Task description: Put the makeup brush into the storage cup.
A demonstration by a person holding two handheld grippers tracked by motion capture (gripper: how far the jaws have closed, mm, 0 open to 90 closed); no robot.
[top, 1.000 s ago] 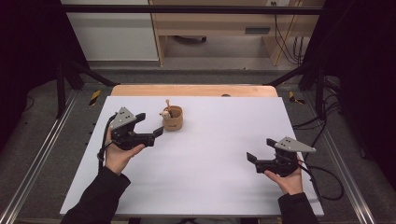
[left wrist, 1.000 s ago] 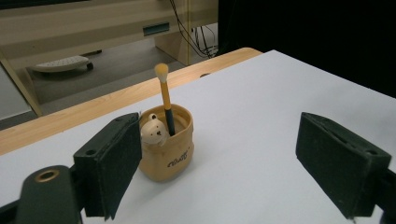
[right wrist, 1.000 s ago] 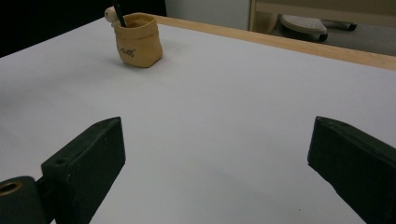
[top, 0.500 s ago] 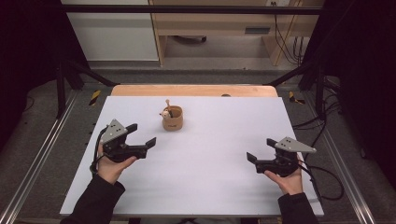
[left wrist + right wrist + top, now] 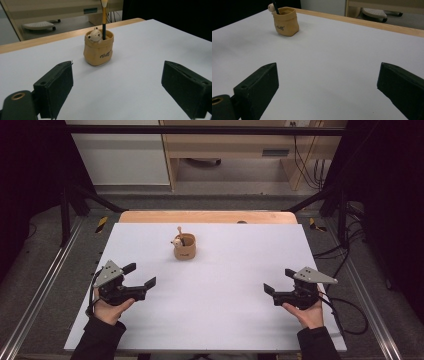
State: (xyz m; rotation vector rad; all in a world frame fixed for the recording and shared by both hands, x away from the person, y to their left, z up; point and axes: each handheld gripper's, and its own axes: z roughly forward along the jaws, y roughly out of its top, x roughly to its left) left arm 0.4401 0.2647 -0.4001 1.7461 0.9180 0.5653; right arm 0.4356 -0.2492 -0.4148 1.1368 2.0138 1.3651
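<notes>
High view: two grippers, one holder. At the left, the left gripper [image 5: 140, 276] has its jaws spread wide, gripping nothing. The tan holder [image 5: 184, 247], one pen [image 5: 103, 18] upright in it beside a small bear figure [image 5: 94, 35], stands mid-table [image 5: 240, 320], well apart. Nothing stands between. The right gripper [image 5: 280, 281] is wide too, empty.

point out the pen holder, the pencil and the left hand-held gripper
pen holder [image 5: 98, 53], left gripper view, on its front wall by the lettering
pencil [image 5: 104, 22], left gripper view, on its shaft
left hand-held gripper [image 5: 141, 275], high view, midway between its fingertips
</notes>
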